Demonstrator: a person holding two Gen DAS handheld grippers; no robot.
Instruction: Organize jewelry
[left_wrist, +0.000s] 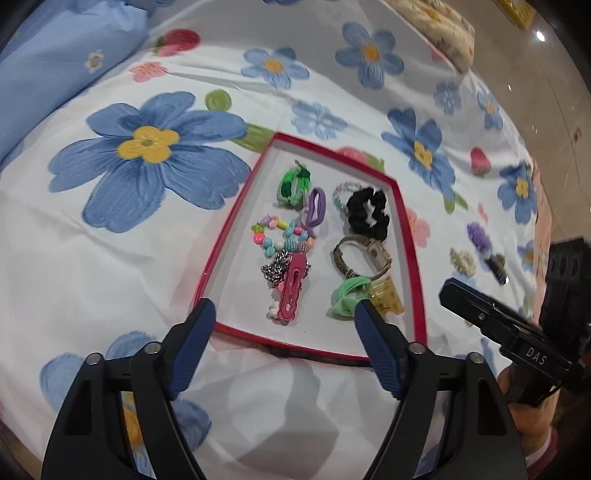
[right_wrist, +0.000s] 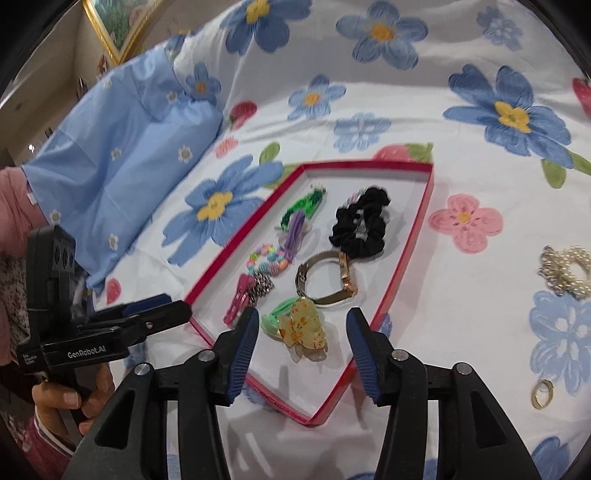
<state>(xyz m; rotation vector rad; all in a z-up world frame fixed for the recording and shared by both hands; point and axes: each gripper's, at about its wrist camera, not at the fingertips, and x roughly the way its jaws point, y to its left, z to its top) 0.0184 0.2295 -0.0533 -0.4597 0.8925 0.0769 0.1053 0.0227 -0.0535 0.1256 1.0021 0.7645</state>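
A red-rimmed shallow box (left_wrist: 236, 206) (right_wrist: 406, 258) lies on a flowered bedsheet. It holds a black scrunchie (left_wrist: 367, 214) (right_wrist: 360, 229), a watch (left_wrist: 360, 260) (right_wrist: 328, 280), a pink hair clip (left_wrist: 291, 288) (right_wrist: 238, 299), a bead bracelet (left_wrist: 277, 236), green and purple hair ties and a yellow claw clip (right_wrist: 303, 326) (left_wrist: 386, 299). My left gripper (left_wrist: 284, 314) is open and empty over the box's near edge. My right gripper (right_wrist: 299, 325) is open, its fingers either side of the yellow claw clip, above it.
Outside the box lie a pearl hair piece (right_wrist: 565, 269) (left_wrist: 461, 260), a gold ring (right_wrist: 543, 393) and a purple tasselled item (left_wrist: 480, 236). A blue pillow (left_wrist: 55, 62) (right_wrist: 118, 177) lies at the far left. The bed edge and floor (left_wrist: 535, 81) are at the right.
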